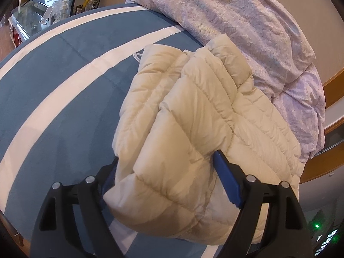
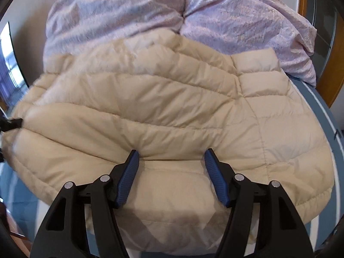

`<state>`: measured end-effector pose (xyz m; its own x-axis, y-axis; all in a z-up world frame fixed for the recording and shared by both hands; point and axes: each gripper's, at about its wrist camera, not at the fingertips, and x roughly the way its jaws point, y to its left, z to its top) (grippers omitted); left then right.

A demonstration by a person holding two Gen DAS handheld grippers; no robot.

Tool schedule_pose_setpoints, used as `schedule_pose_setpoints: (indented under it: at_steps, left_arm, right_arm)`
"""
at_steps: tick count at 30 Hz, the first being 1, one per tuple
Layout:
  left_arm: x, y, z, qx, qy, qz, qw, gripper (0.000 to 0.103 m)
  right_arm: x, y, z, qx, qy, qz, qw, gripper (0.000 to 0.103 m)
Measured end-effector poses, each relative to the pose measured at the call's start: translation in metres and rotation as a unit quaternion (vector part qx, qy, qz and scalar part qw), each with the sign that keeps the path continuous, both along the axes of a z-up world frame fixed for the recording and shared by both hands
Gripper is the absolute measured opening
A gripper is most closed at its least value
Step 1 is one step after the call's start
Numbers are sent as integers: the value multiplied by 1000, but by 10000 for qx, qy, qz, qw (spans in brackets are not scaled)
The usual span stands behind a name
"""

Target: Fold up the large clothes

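A cream quilted puffer jacket (image 1: 193, 111) lies on a bed with a blue and white striped cover (image 1: 64, 81). My left gripper (image 1: 167, 161) has its jaws wide apart around a puffy folded part of the jacket, which fills the gap between the blue pads. In the right wrist view the jacket (image 2: 172, 107) spreads across the bed. My right gripper (image 2: 172, 157) is open with its fingertips pressed on the jacket's surface. The left gripper's black tip (image 2: 10, 124) shows at the jacket's left edge.
A crumpled lilac duvet (image 1: 247, 32) is heaped at the far side of the bed, touching the jacket; it also shows in the right wrist view (image 2: 172, 10). A wooden bed frame (image 1: 331, 99) curves on the right. A glass cabinet (image 1: 32, 17) stands beyond the bed's far left.
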<state>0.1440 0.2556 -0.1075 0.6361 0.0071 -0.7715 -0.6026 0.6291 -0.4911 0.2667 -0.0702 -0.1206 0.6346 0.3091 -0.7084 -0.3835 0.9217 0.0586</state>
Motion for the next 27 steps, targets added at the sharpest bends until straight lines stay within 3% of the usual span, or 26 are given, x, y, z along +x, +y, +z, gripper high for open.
schedule_pose_setpoints:
  at_steps: [6, 9, 14, 16, 22, 27]
  left_arm:
    - [2, 0, 0, 8, -29, 17, 10000, 79]
    - [3, 1, -2, -143, -108, -32, 9998, 63]
    - [3, 0, 10, -291, -410, -114, 9987, 27]
    - [5, -4, 19, -252, -522, -158, 9982, 23]
    - [9, -23, 61, -164, -1104, -444, 9928, 19]
    - [16, -54, 99, -166, -1628, -889, 9825, 19]
  right_arm:
    - [5, 16, -11, -225, 64, 64, 9997, 65]
    - [9, 20, -15, -306, 104, 35, 9995, 66]
    - [10, 20, -16, -240, 169, 37, 9996, 66]
    - [11, 19, -17, -213, 189, 41, 9996, 66]
    - [11, 18, -17, -148, 219, 59, 9996, 66]
    - [11, 17, -18, -64, 236, 85, 9997, 66]
